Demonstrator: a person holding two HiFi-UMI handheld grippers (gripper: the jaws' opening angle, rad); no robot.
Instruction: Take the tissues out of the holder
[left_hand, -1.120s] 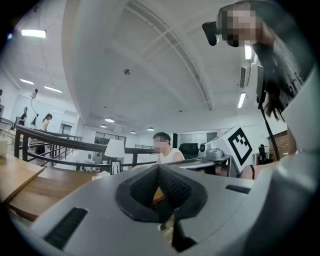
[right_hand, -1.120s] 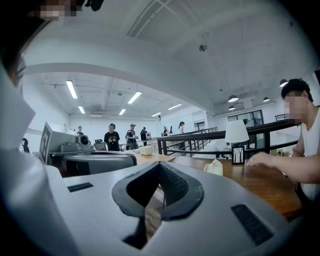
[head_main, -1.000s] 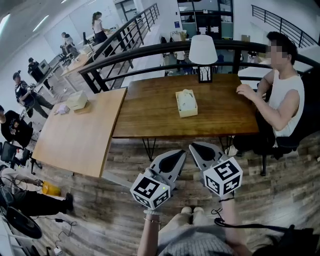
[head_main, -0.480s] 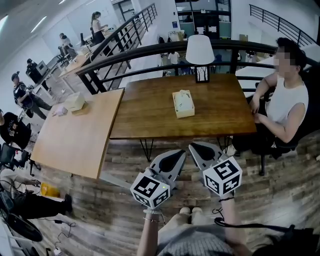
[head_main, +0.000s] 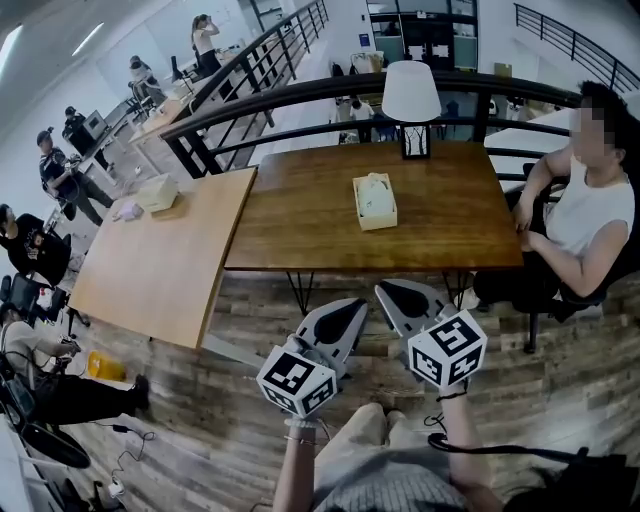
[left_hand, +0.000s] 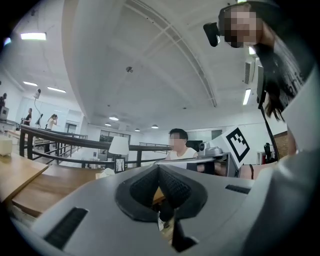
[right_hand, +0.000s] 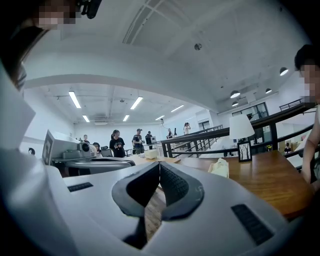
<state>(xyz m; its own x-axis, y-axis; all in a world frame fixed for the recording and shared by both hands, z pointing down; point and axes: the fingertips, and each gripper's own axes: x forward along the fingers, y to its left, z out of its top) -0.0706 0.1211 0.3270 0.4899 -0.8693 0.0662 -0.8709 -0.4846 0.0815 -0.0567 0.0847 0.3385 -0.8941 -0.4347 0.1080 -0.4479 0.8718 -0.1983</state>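
The person holds both grippers side by side, low and near the body, pointing roughly level toward the far side. The left gripper (head_main: 350, 312) has its jaws pressed together with nothing between them. The right gripper (head_main: 395, 295) is likewise closed and empty. The forearms (head_main: 293, 470) extend forward behind them.

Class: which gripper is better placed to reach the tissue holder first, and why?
Right, marginally. Head view: the right gripper sits slightly nearer the tissue holder on the dark table than the left gripper. Both are shut, empty and short of the table.
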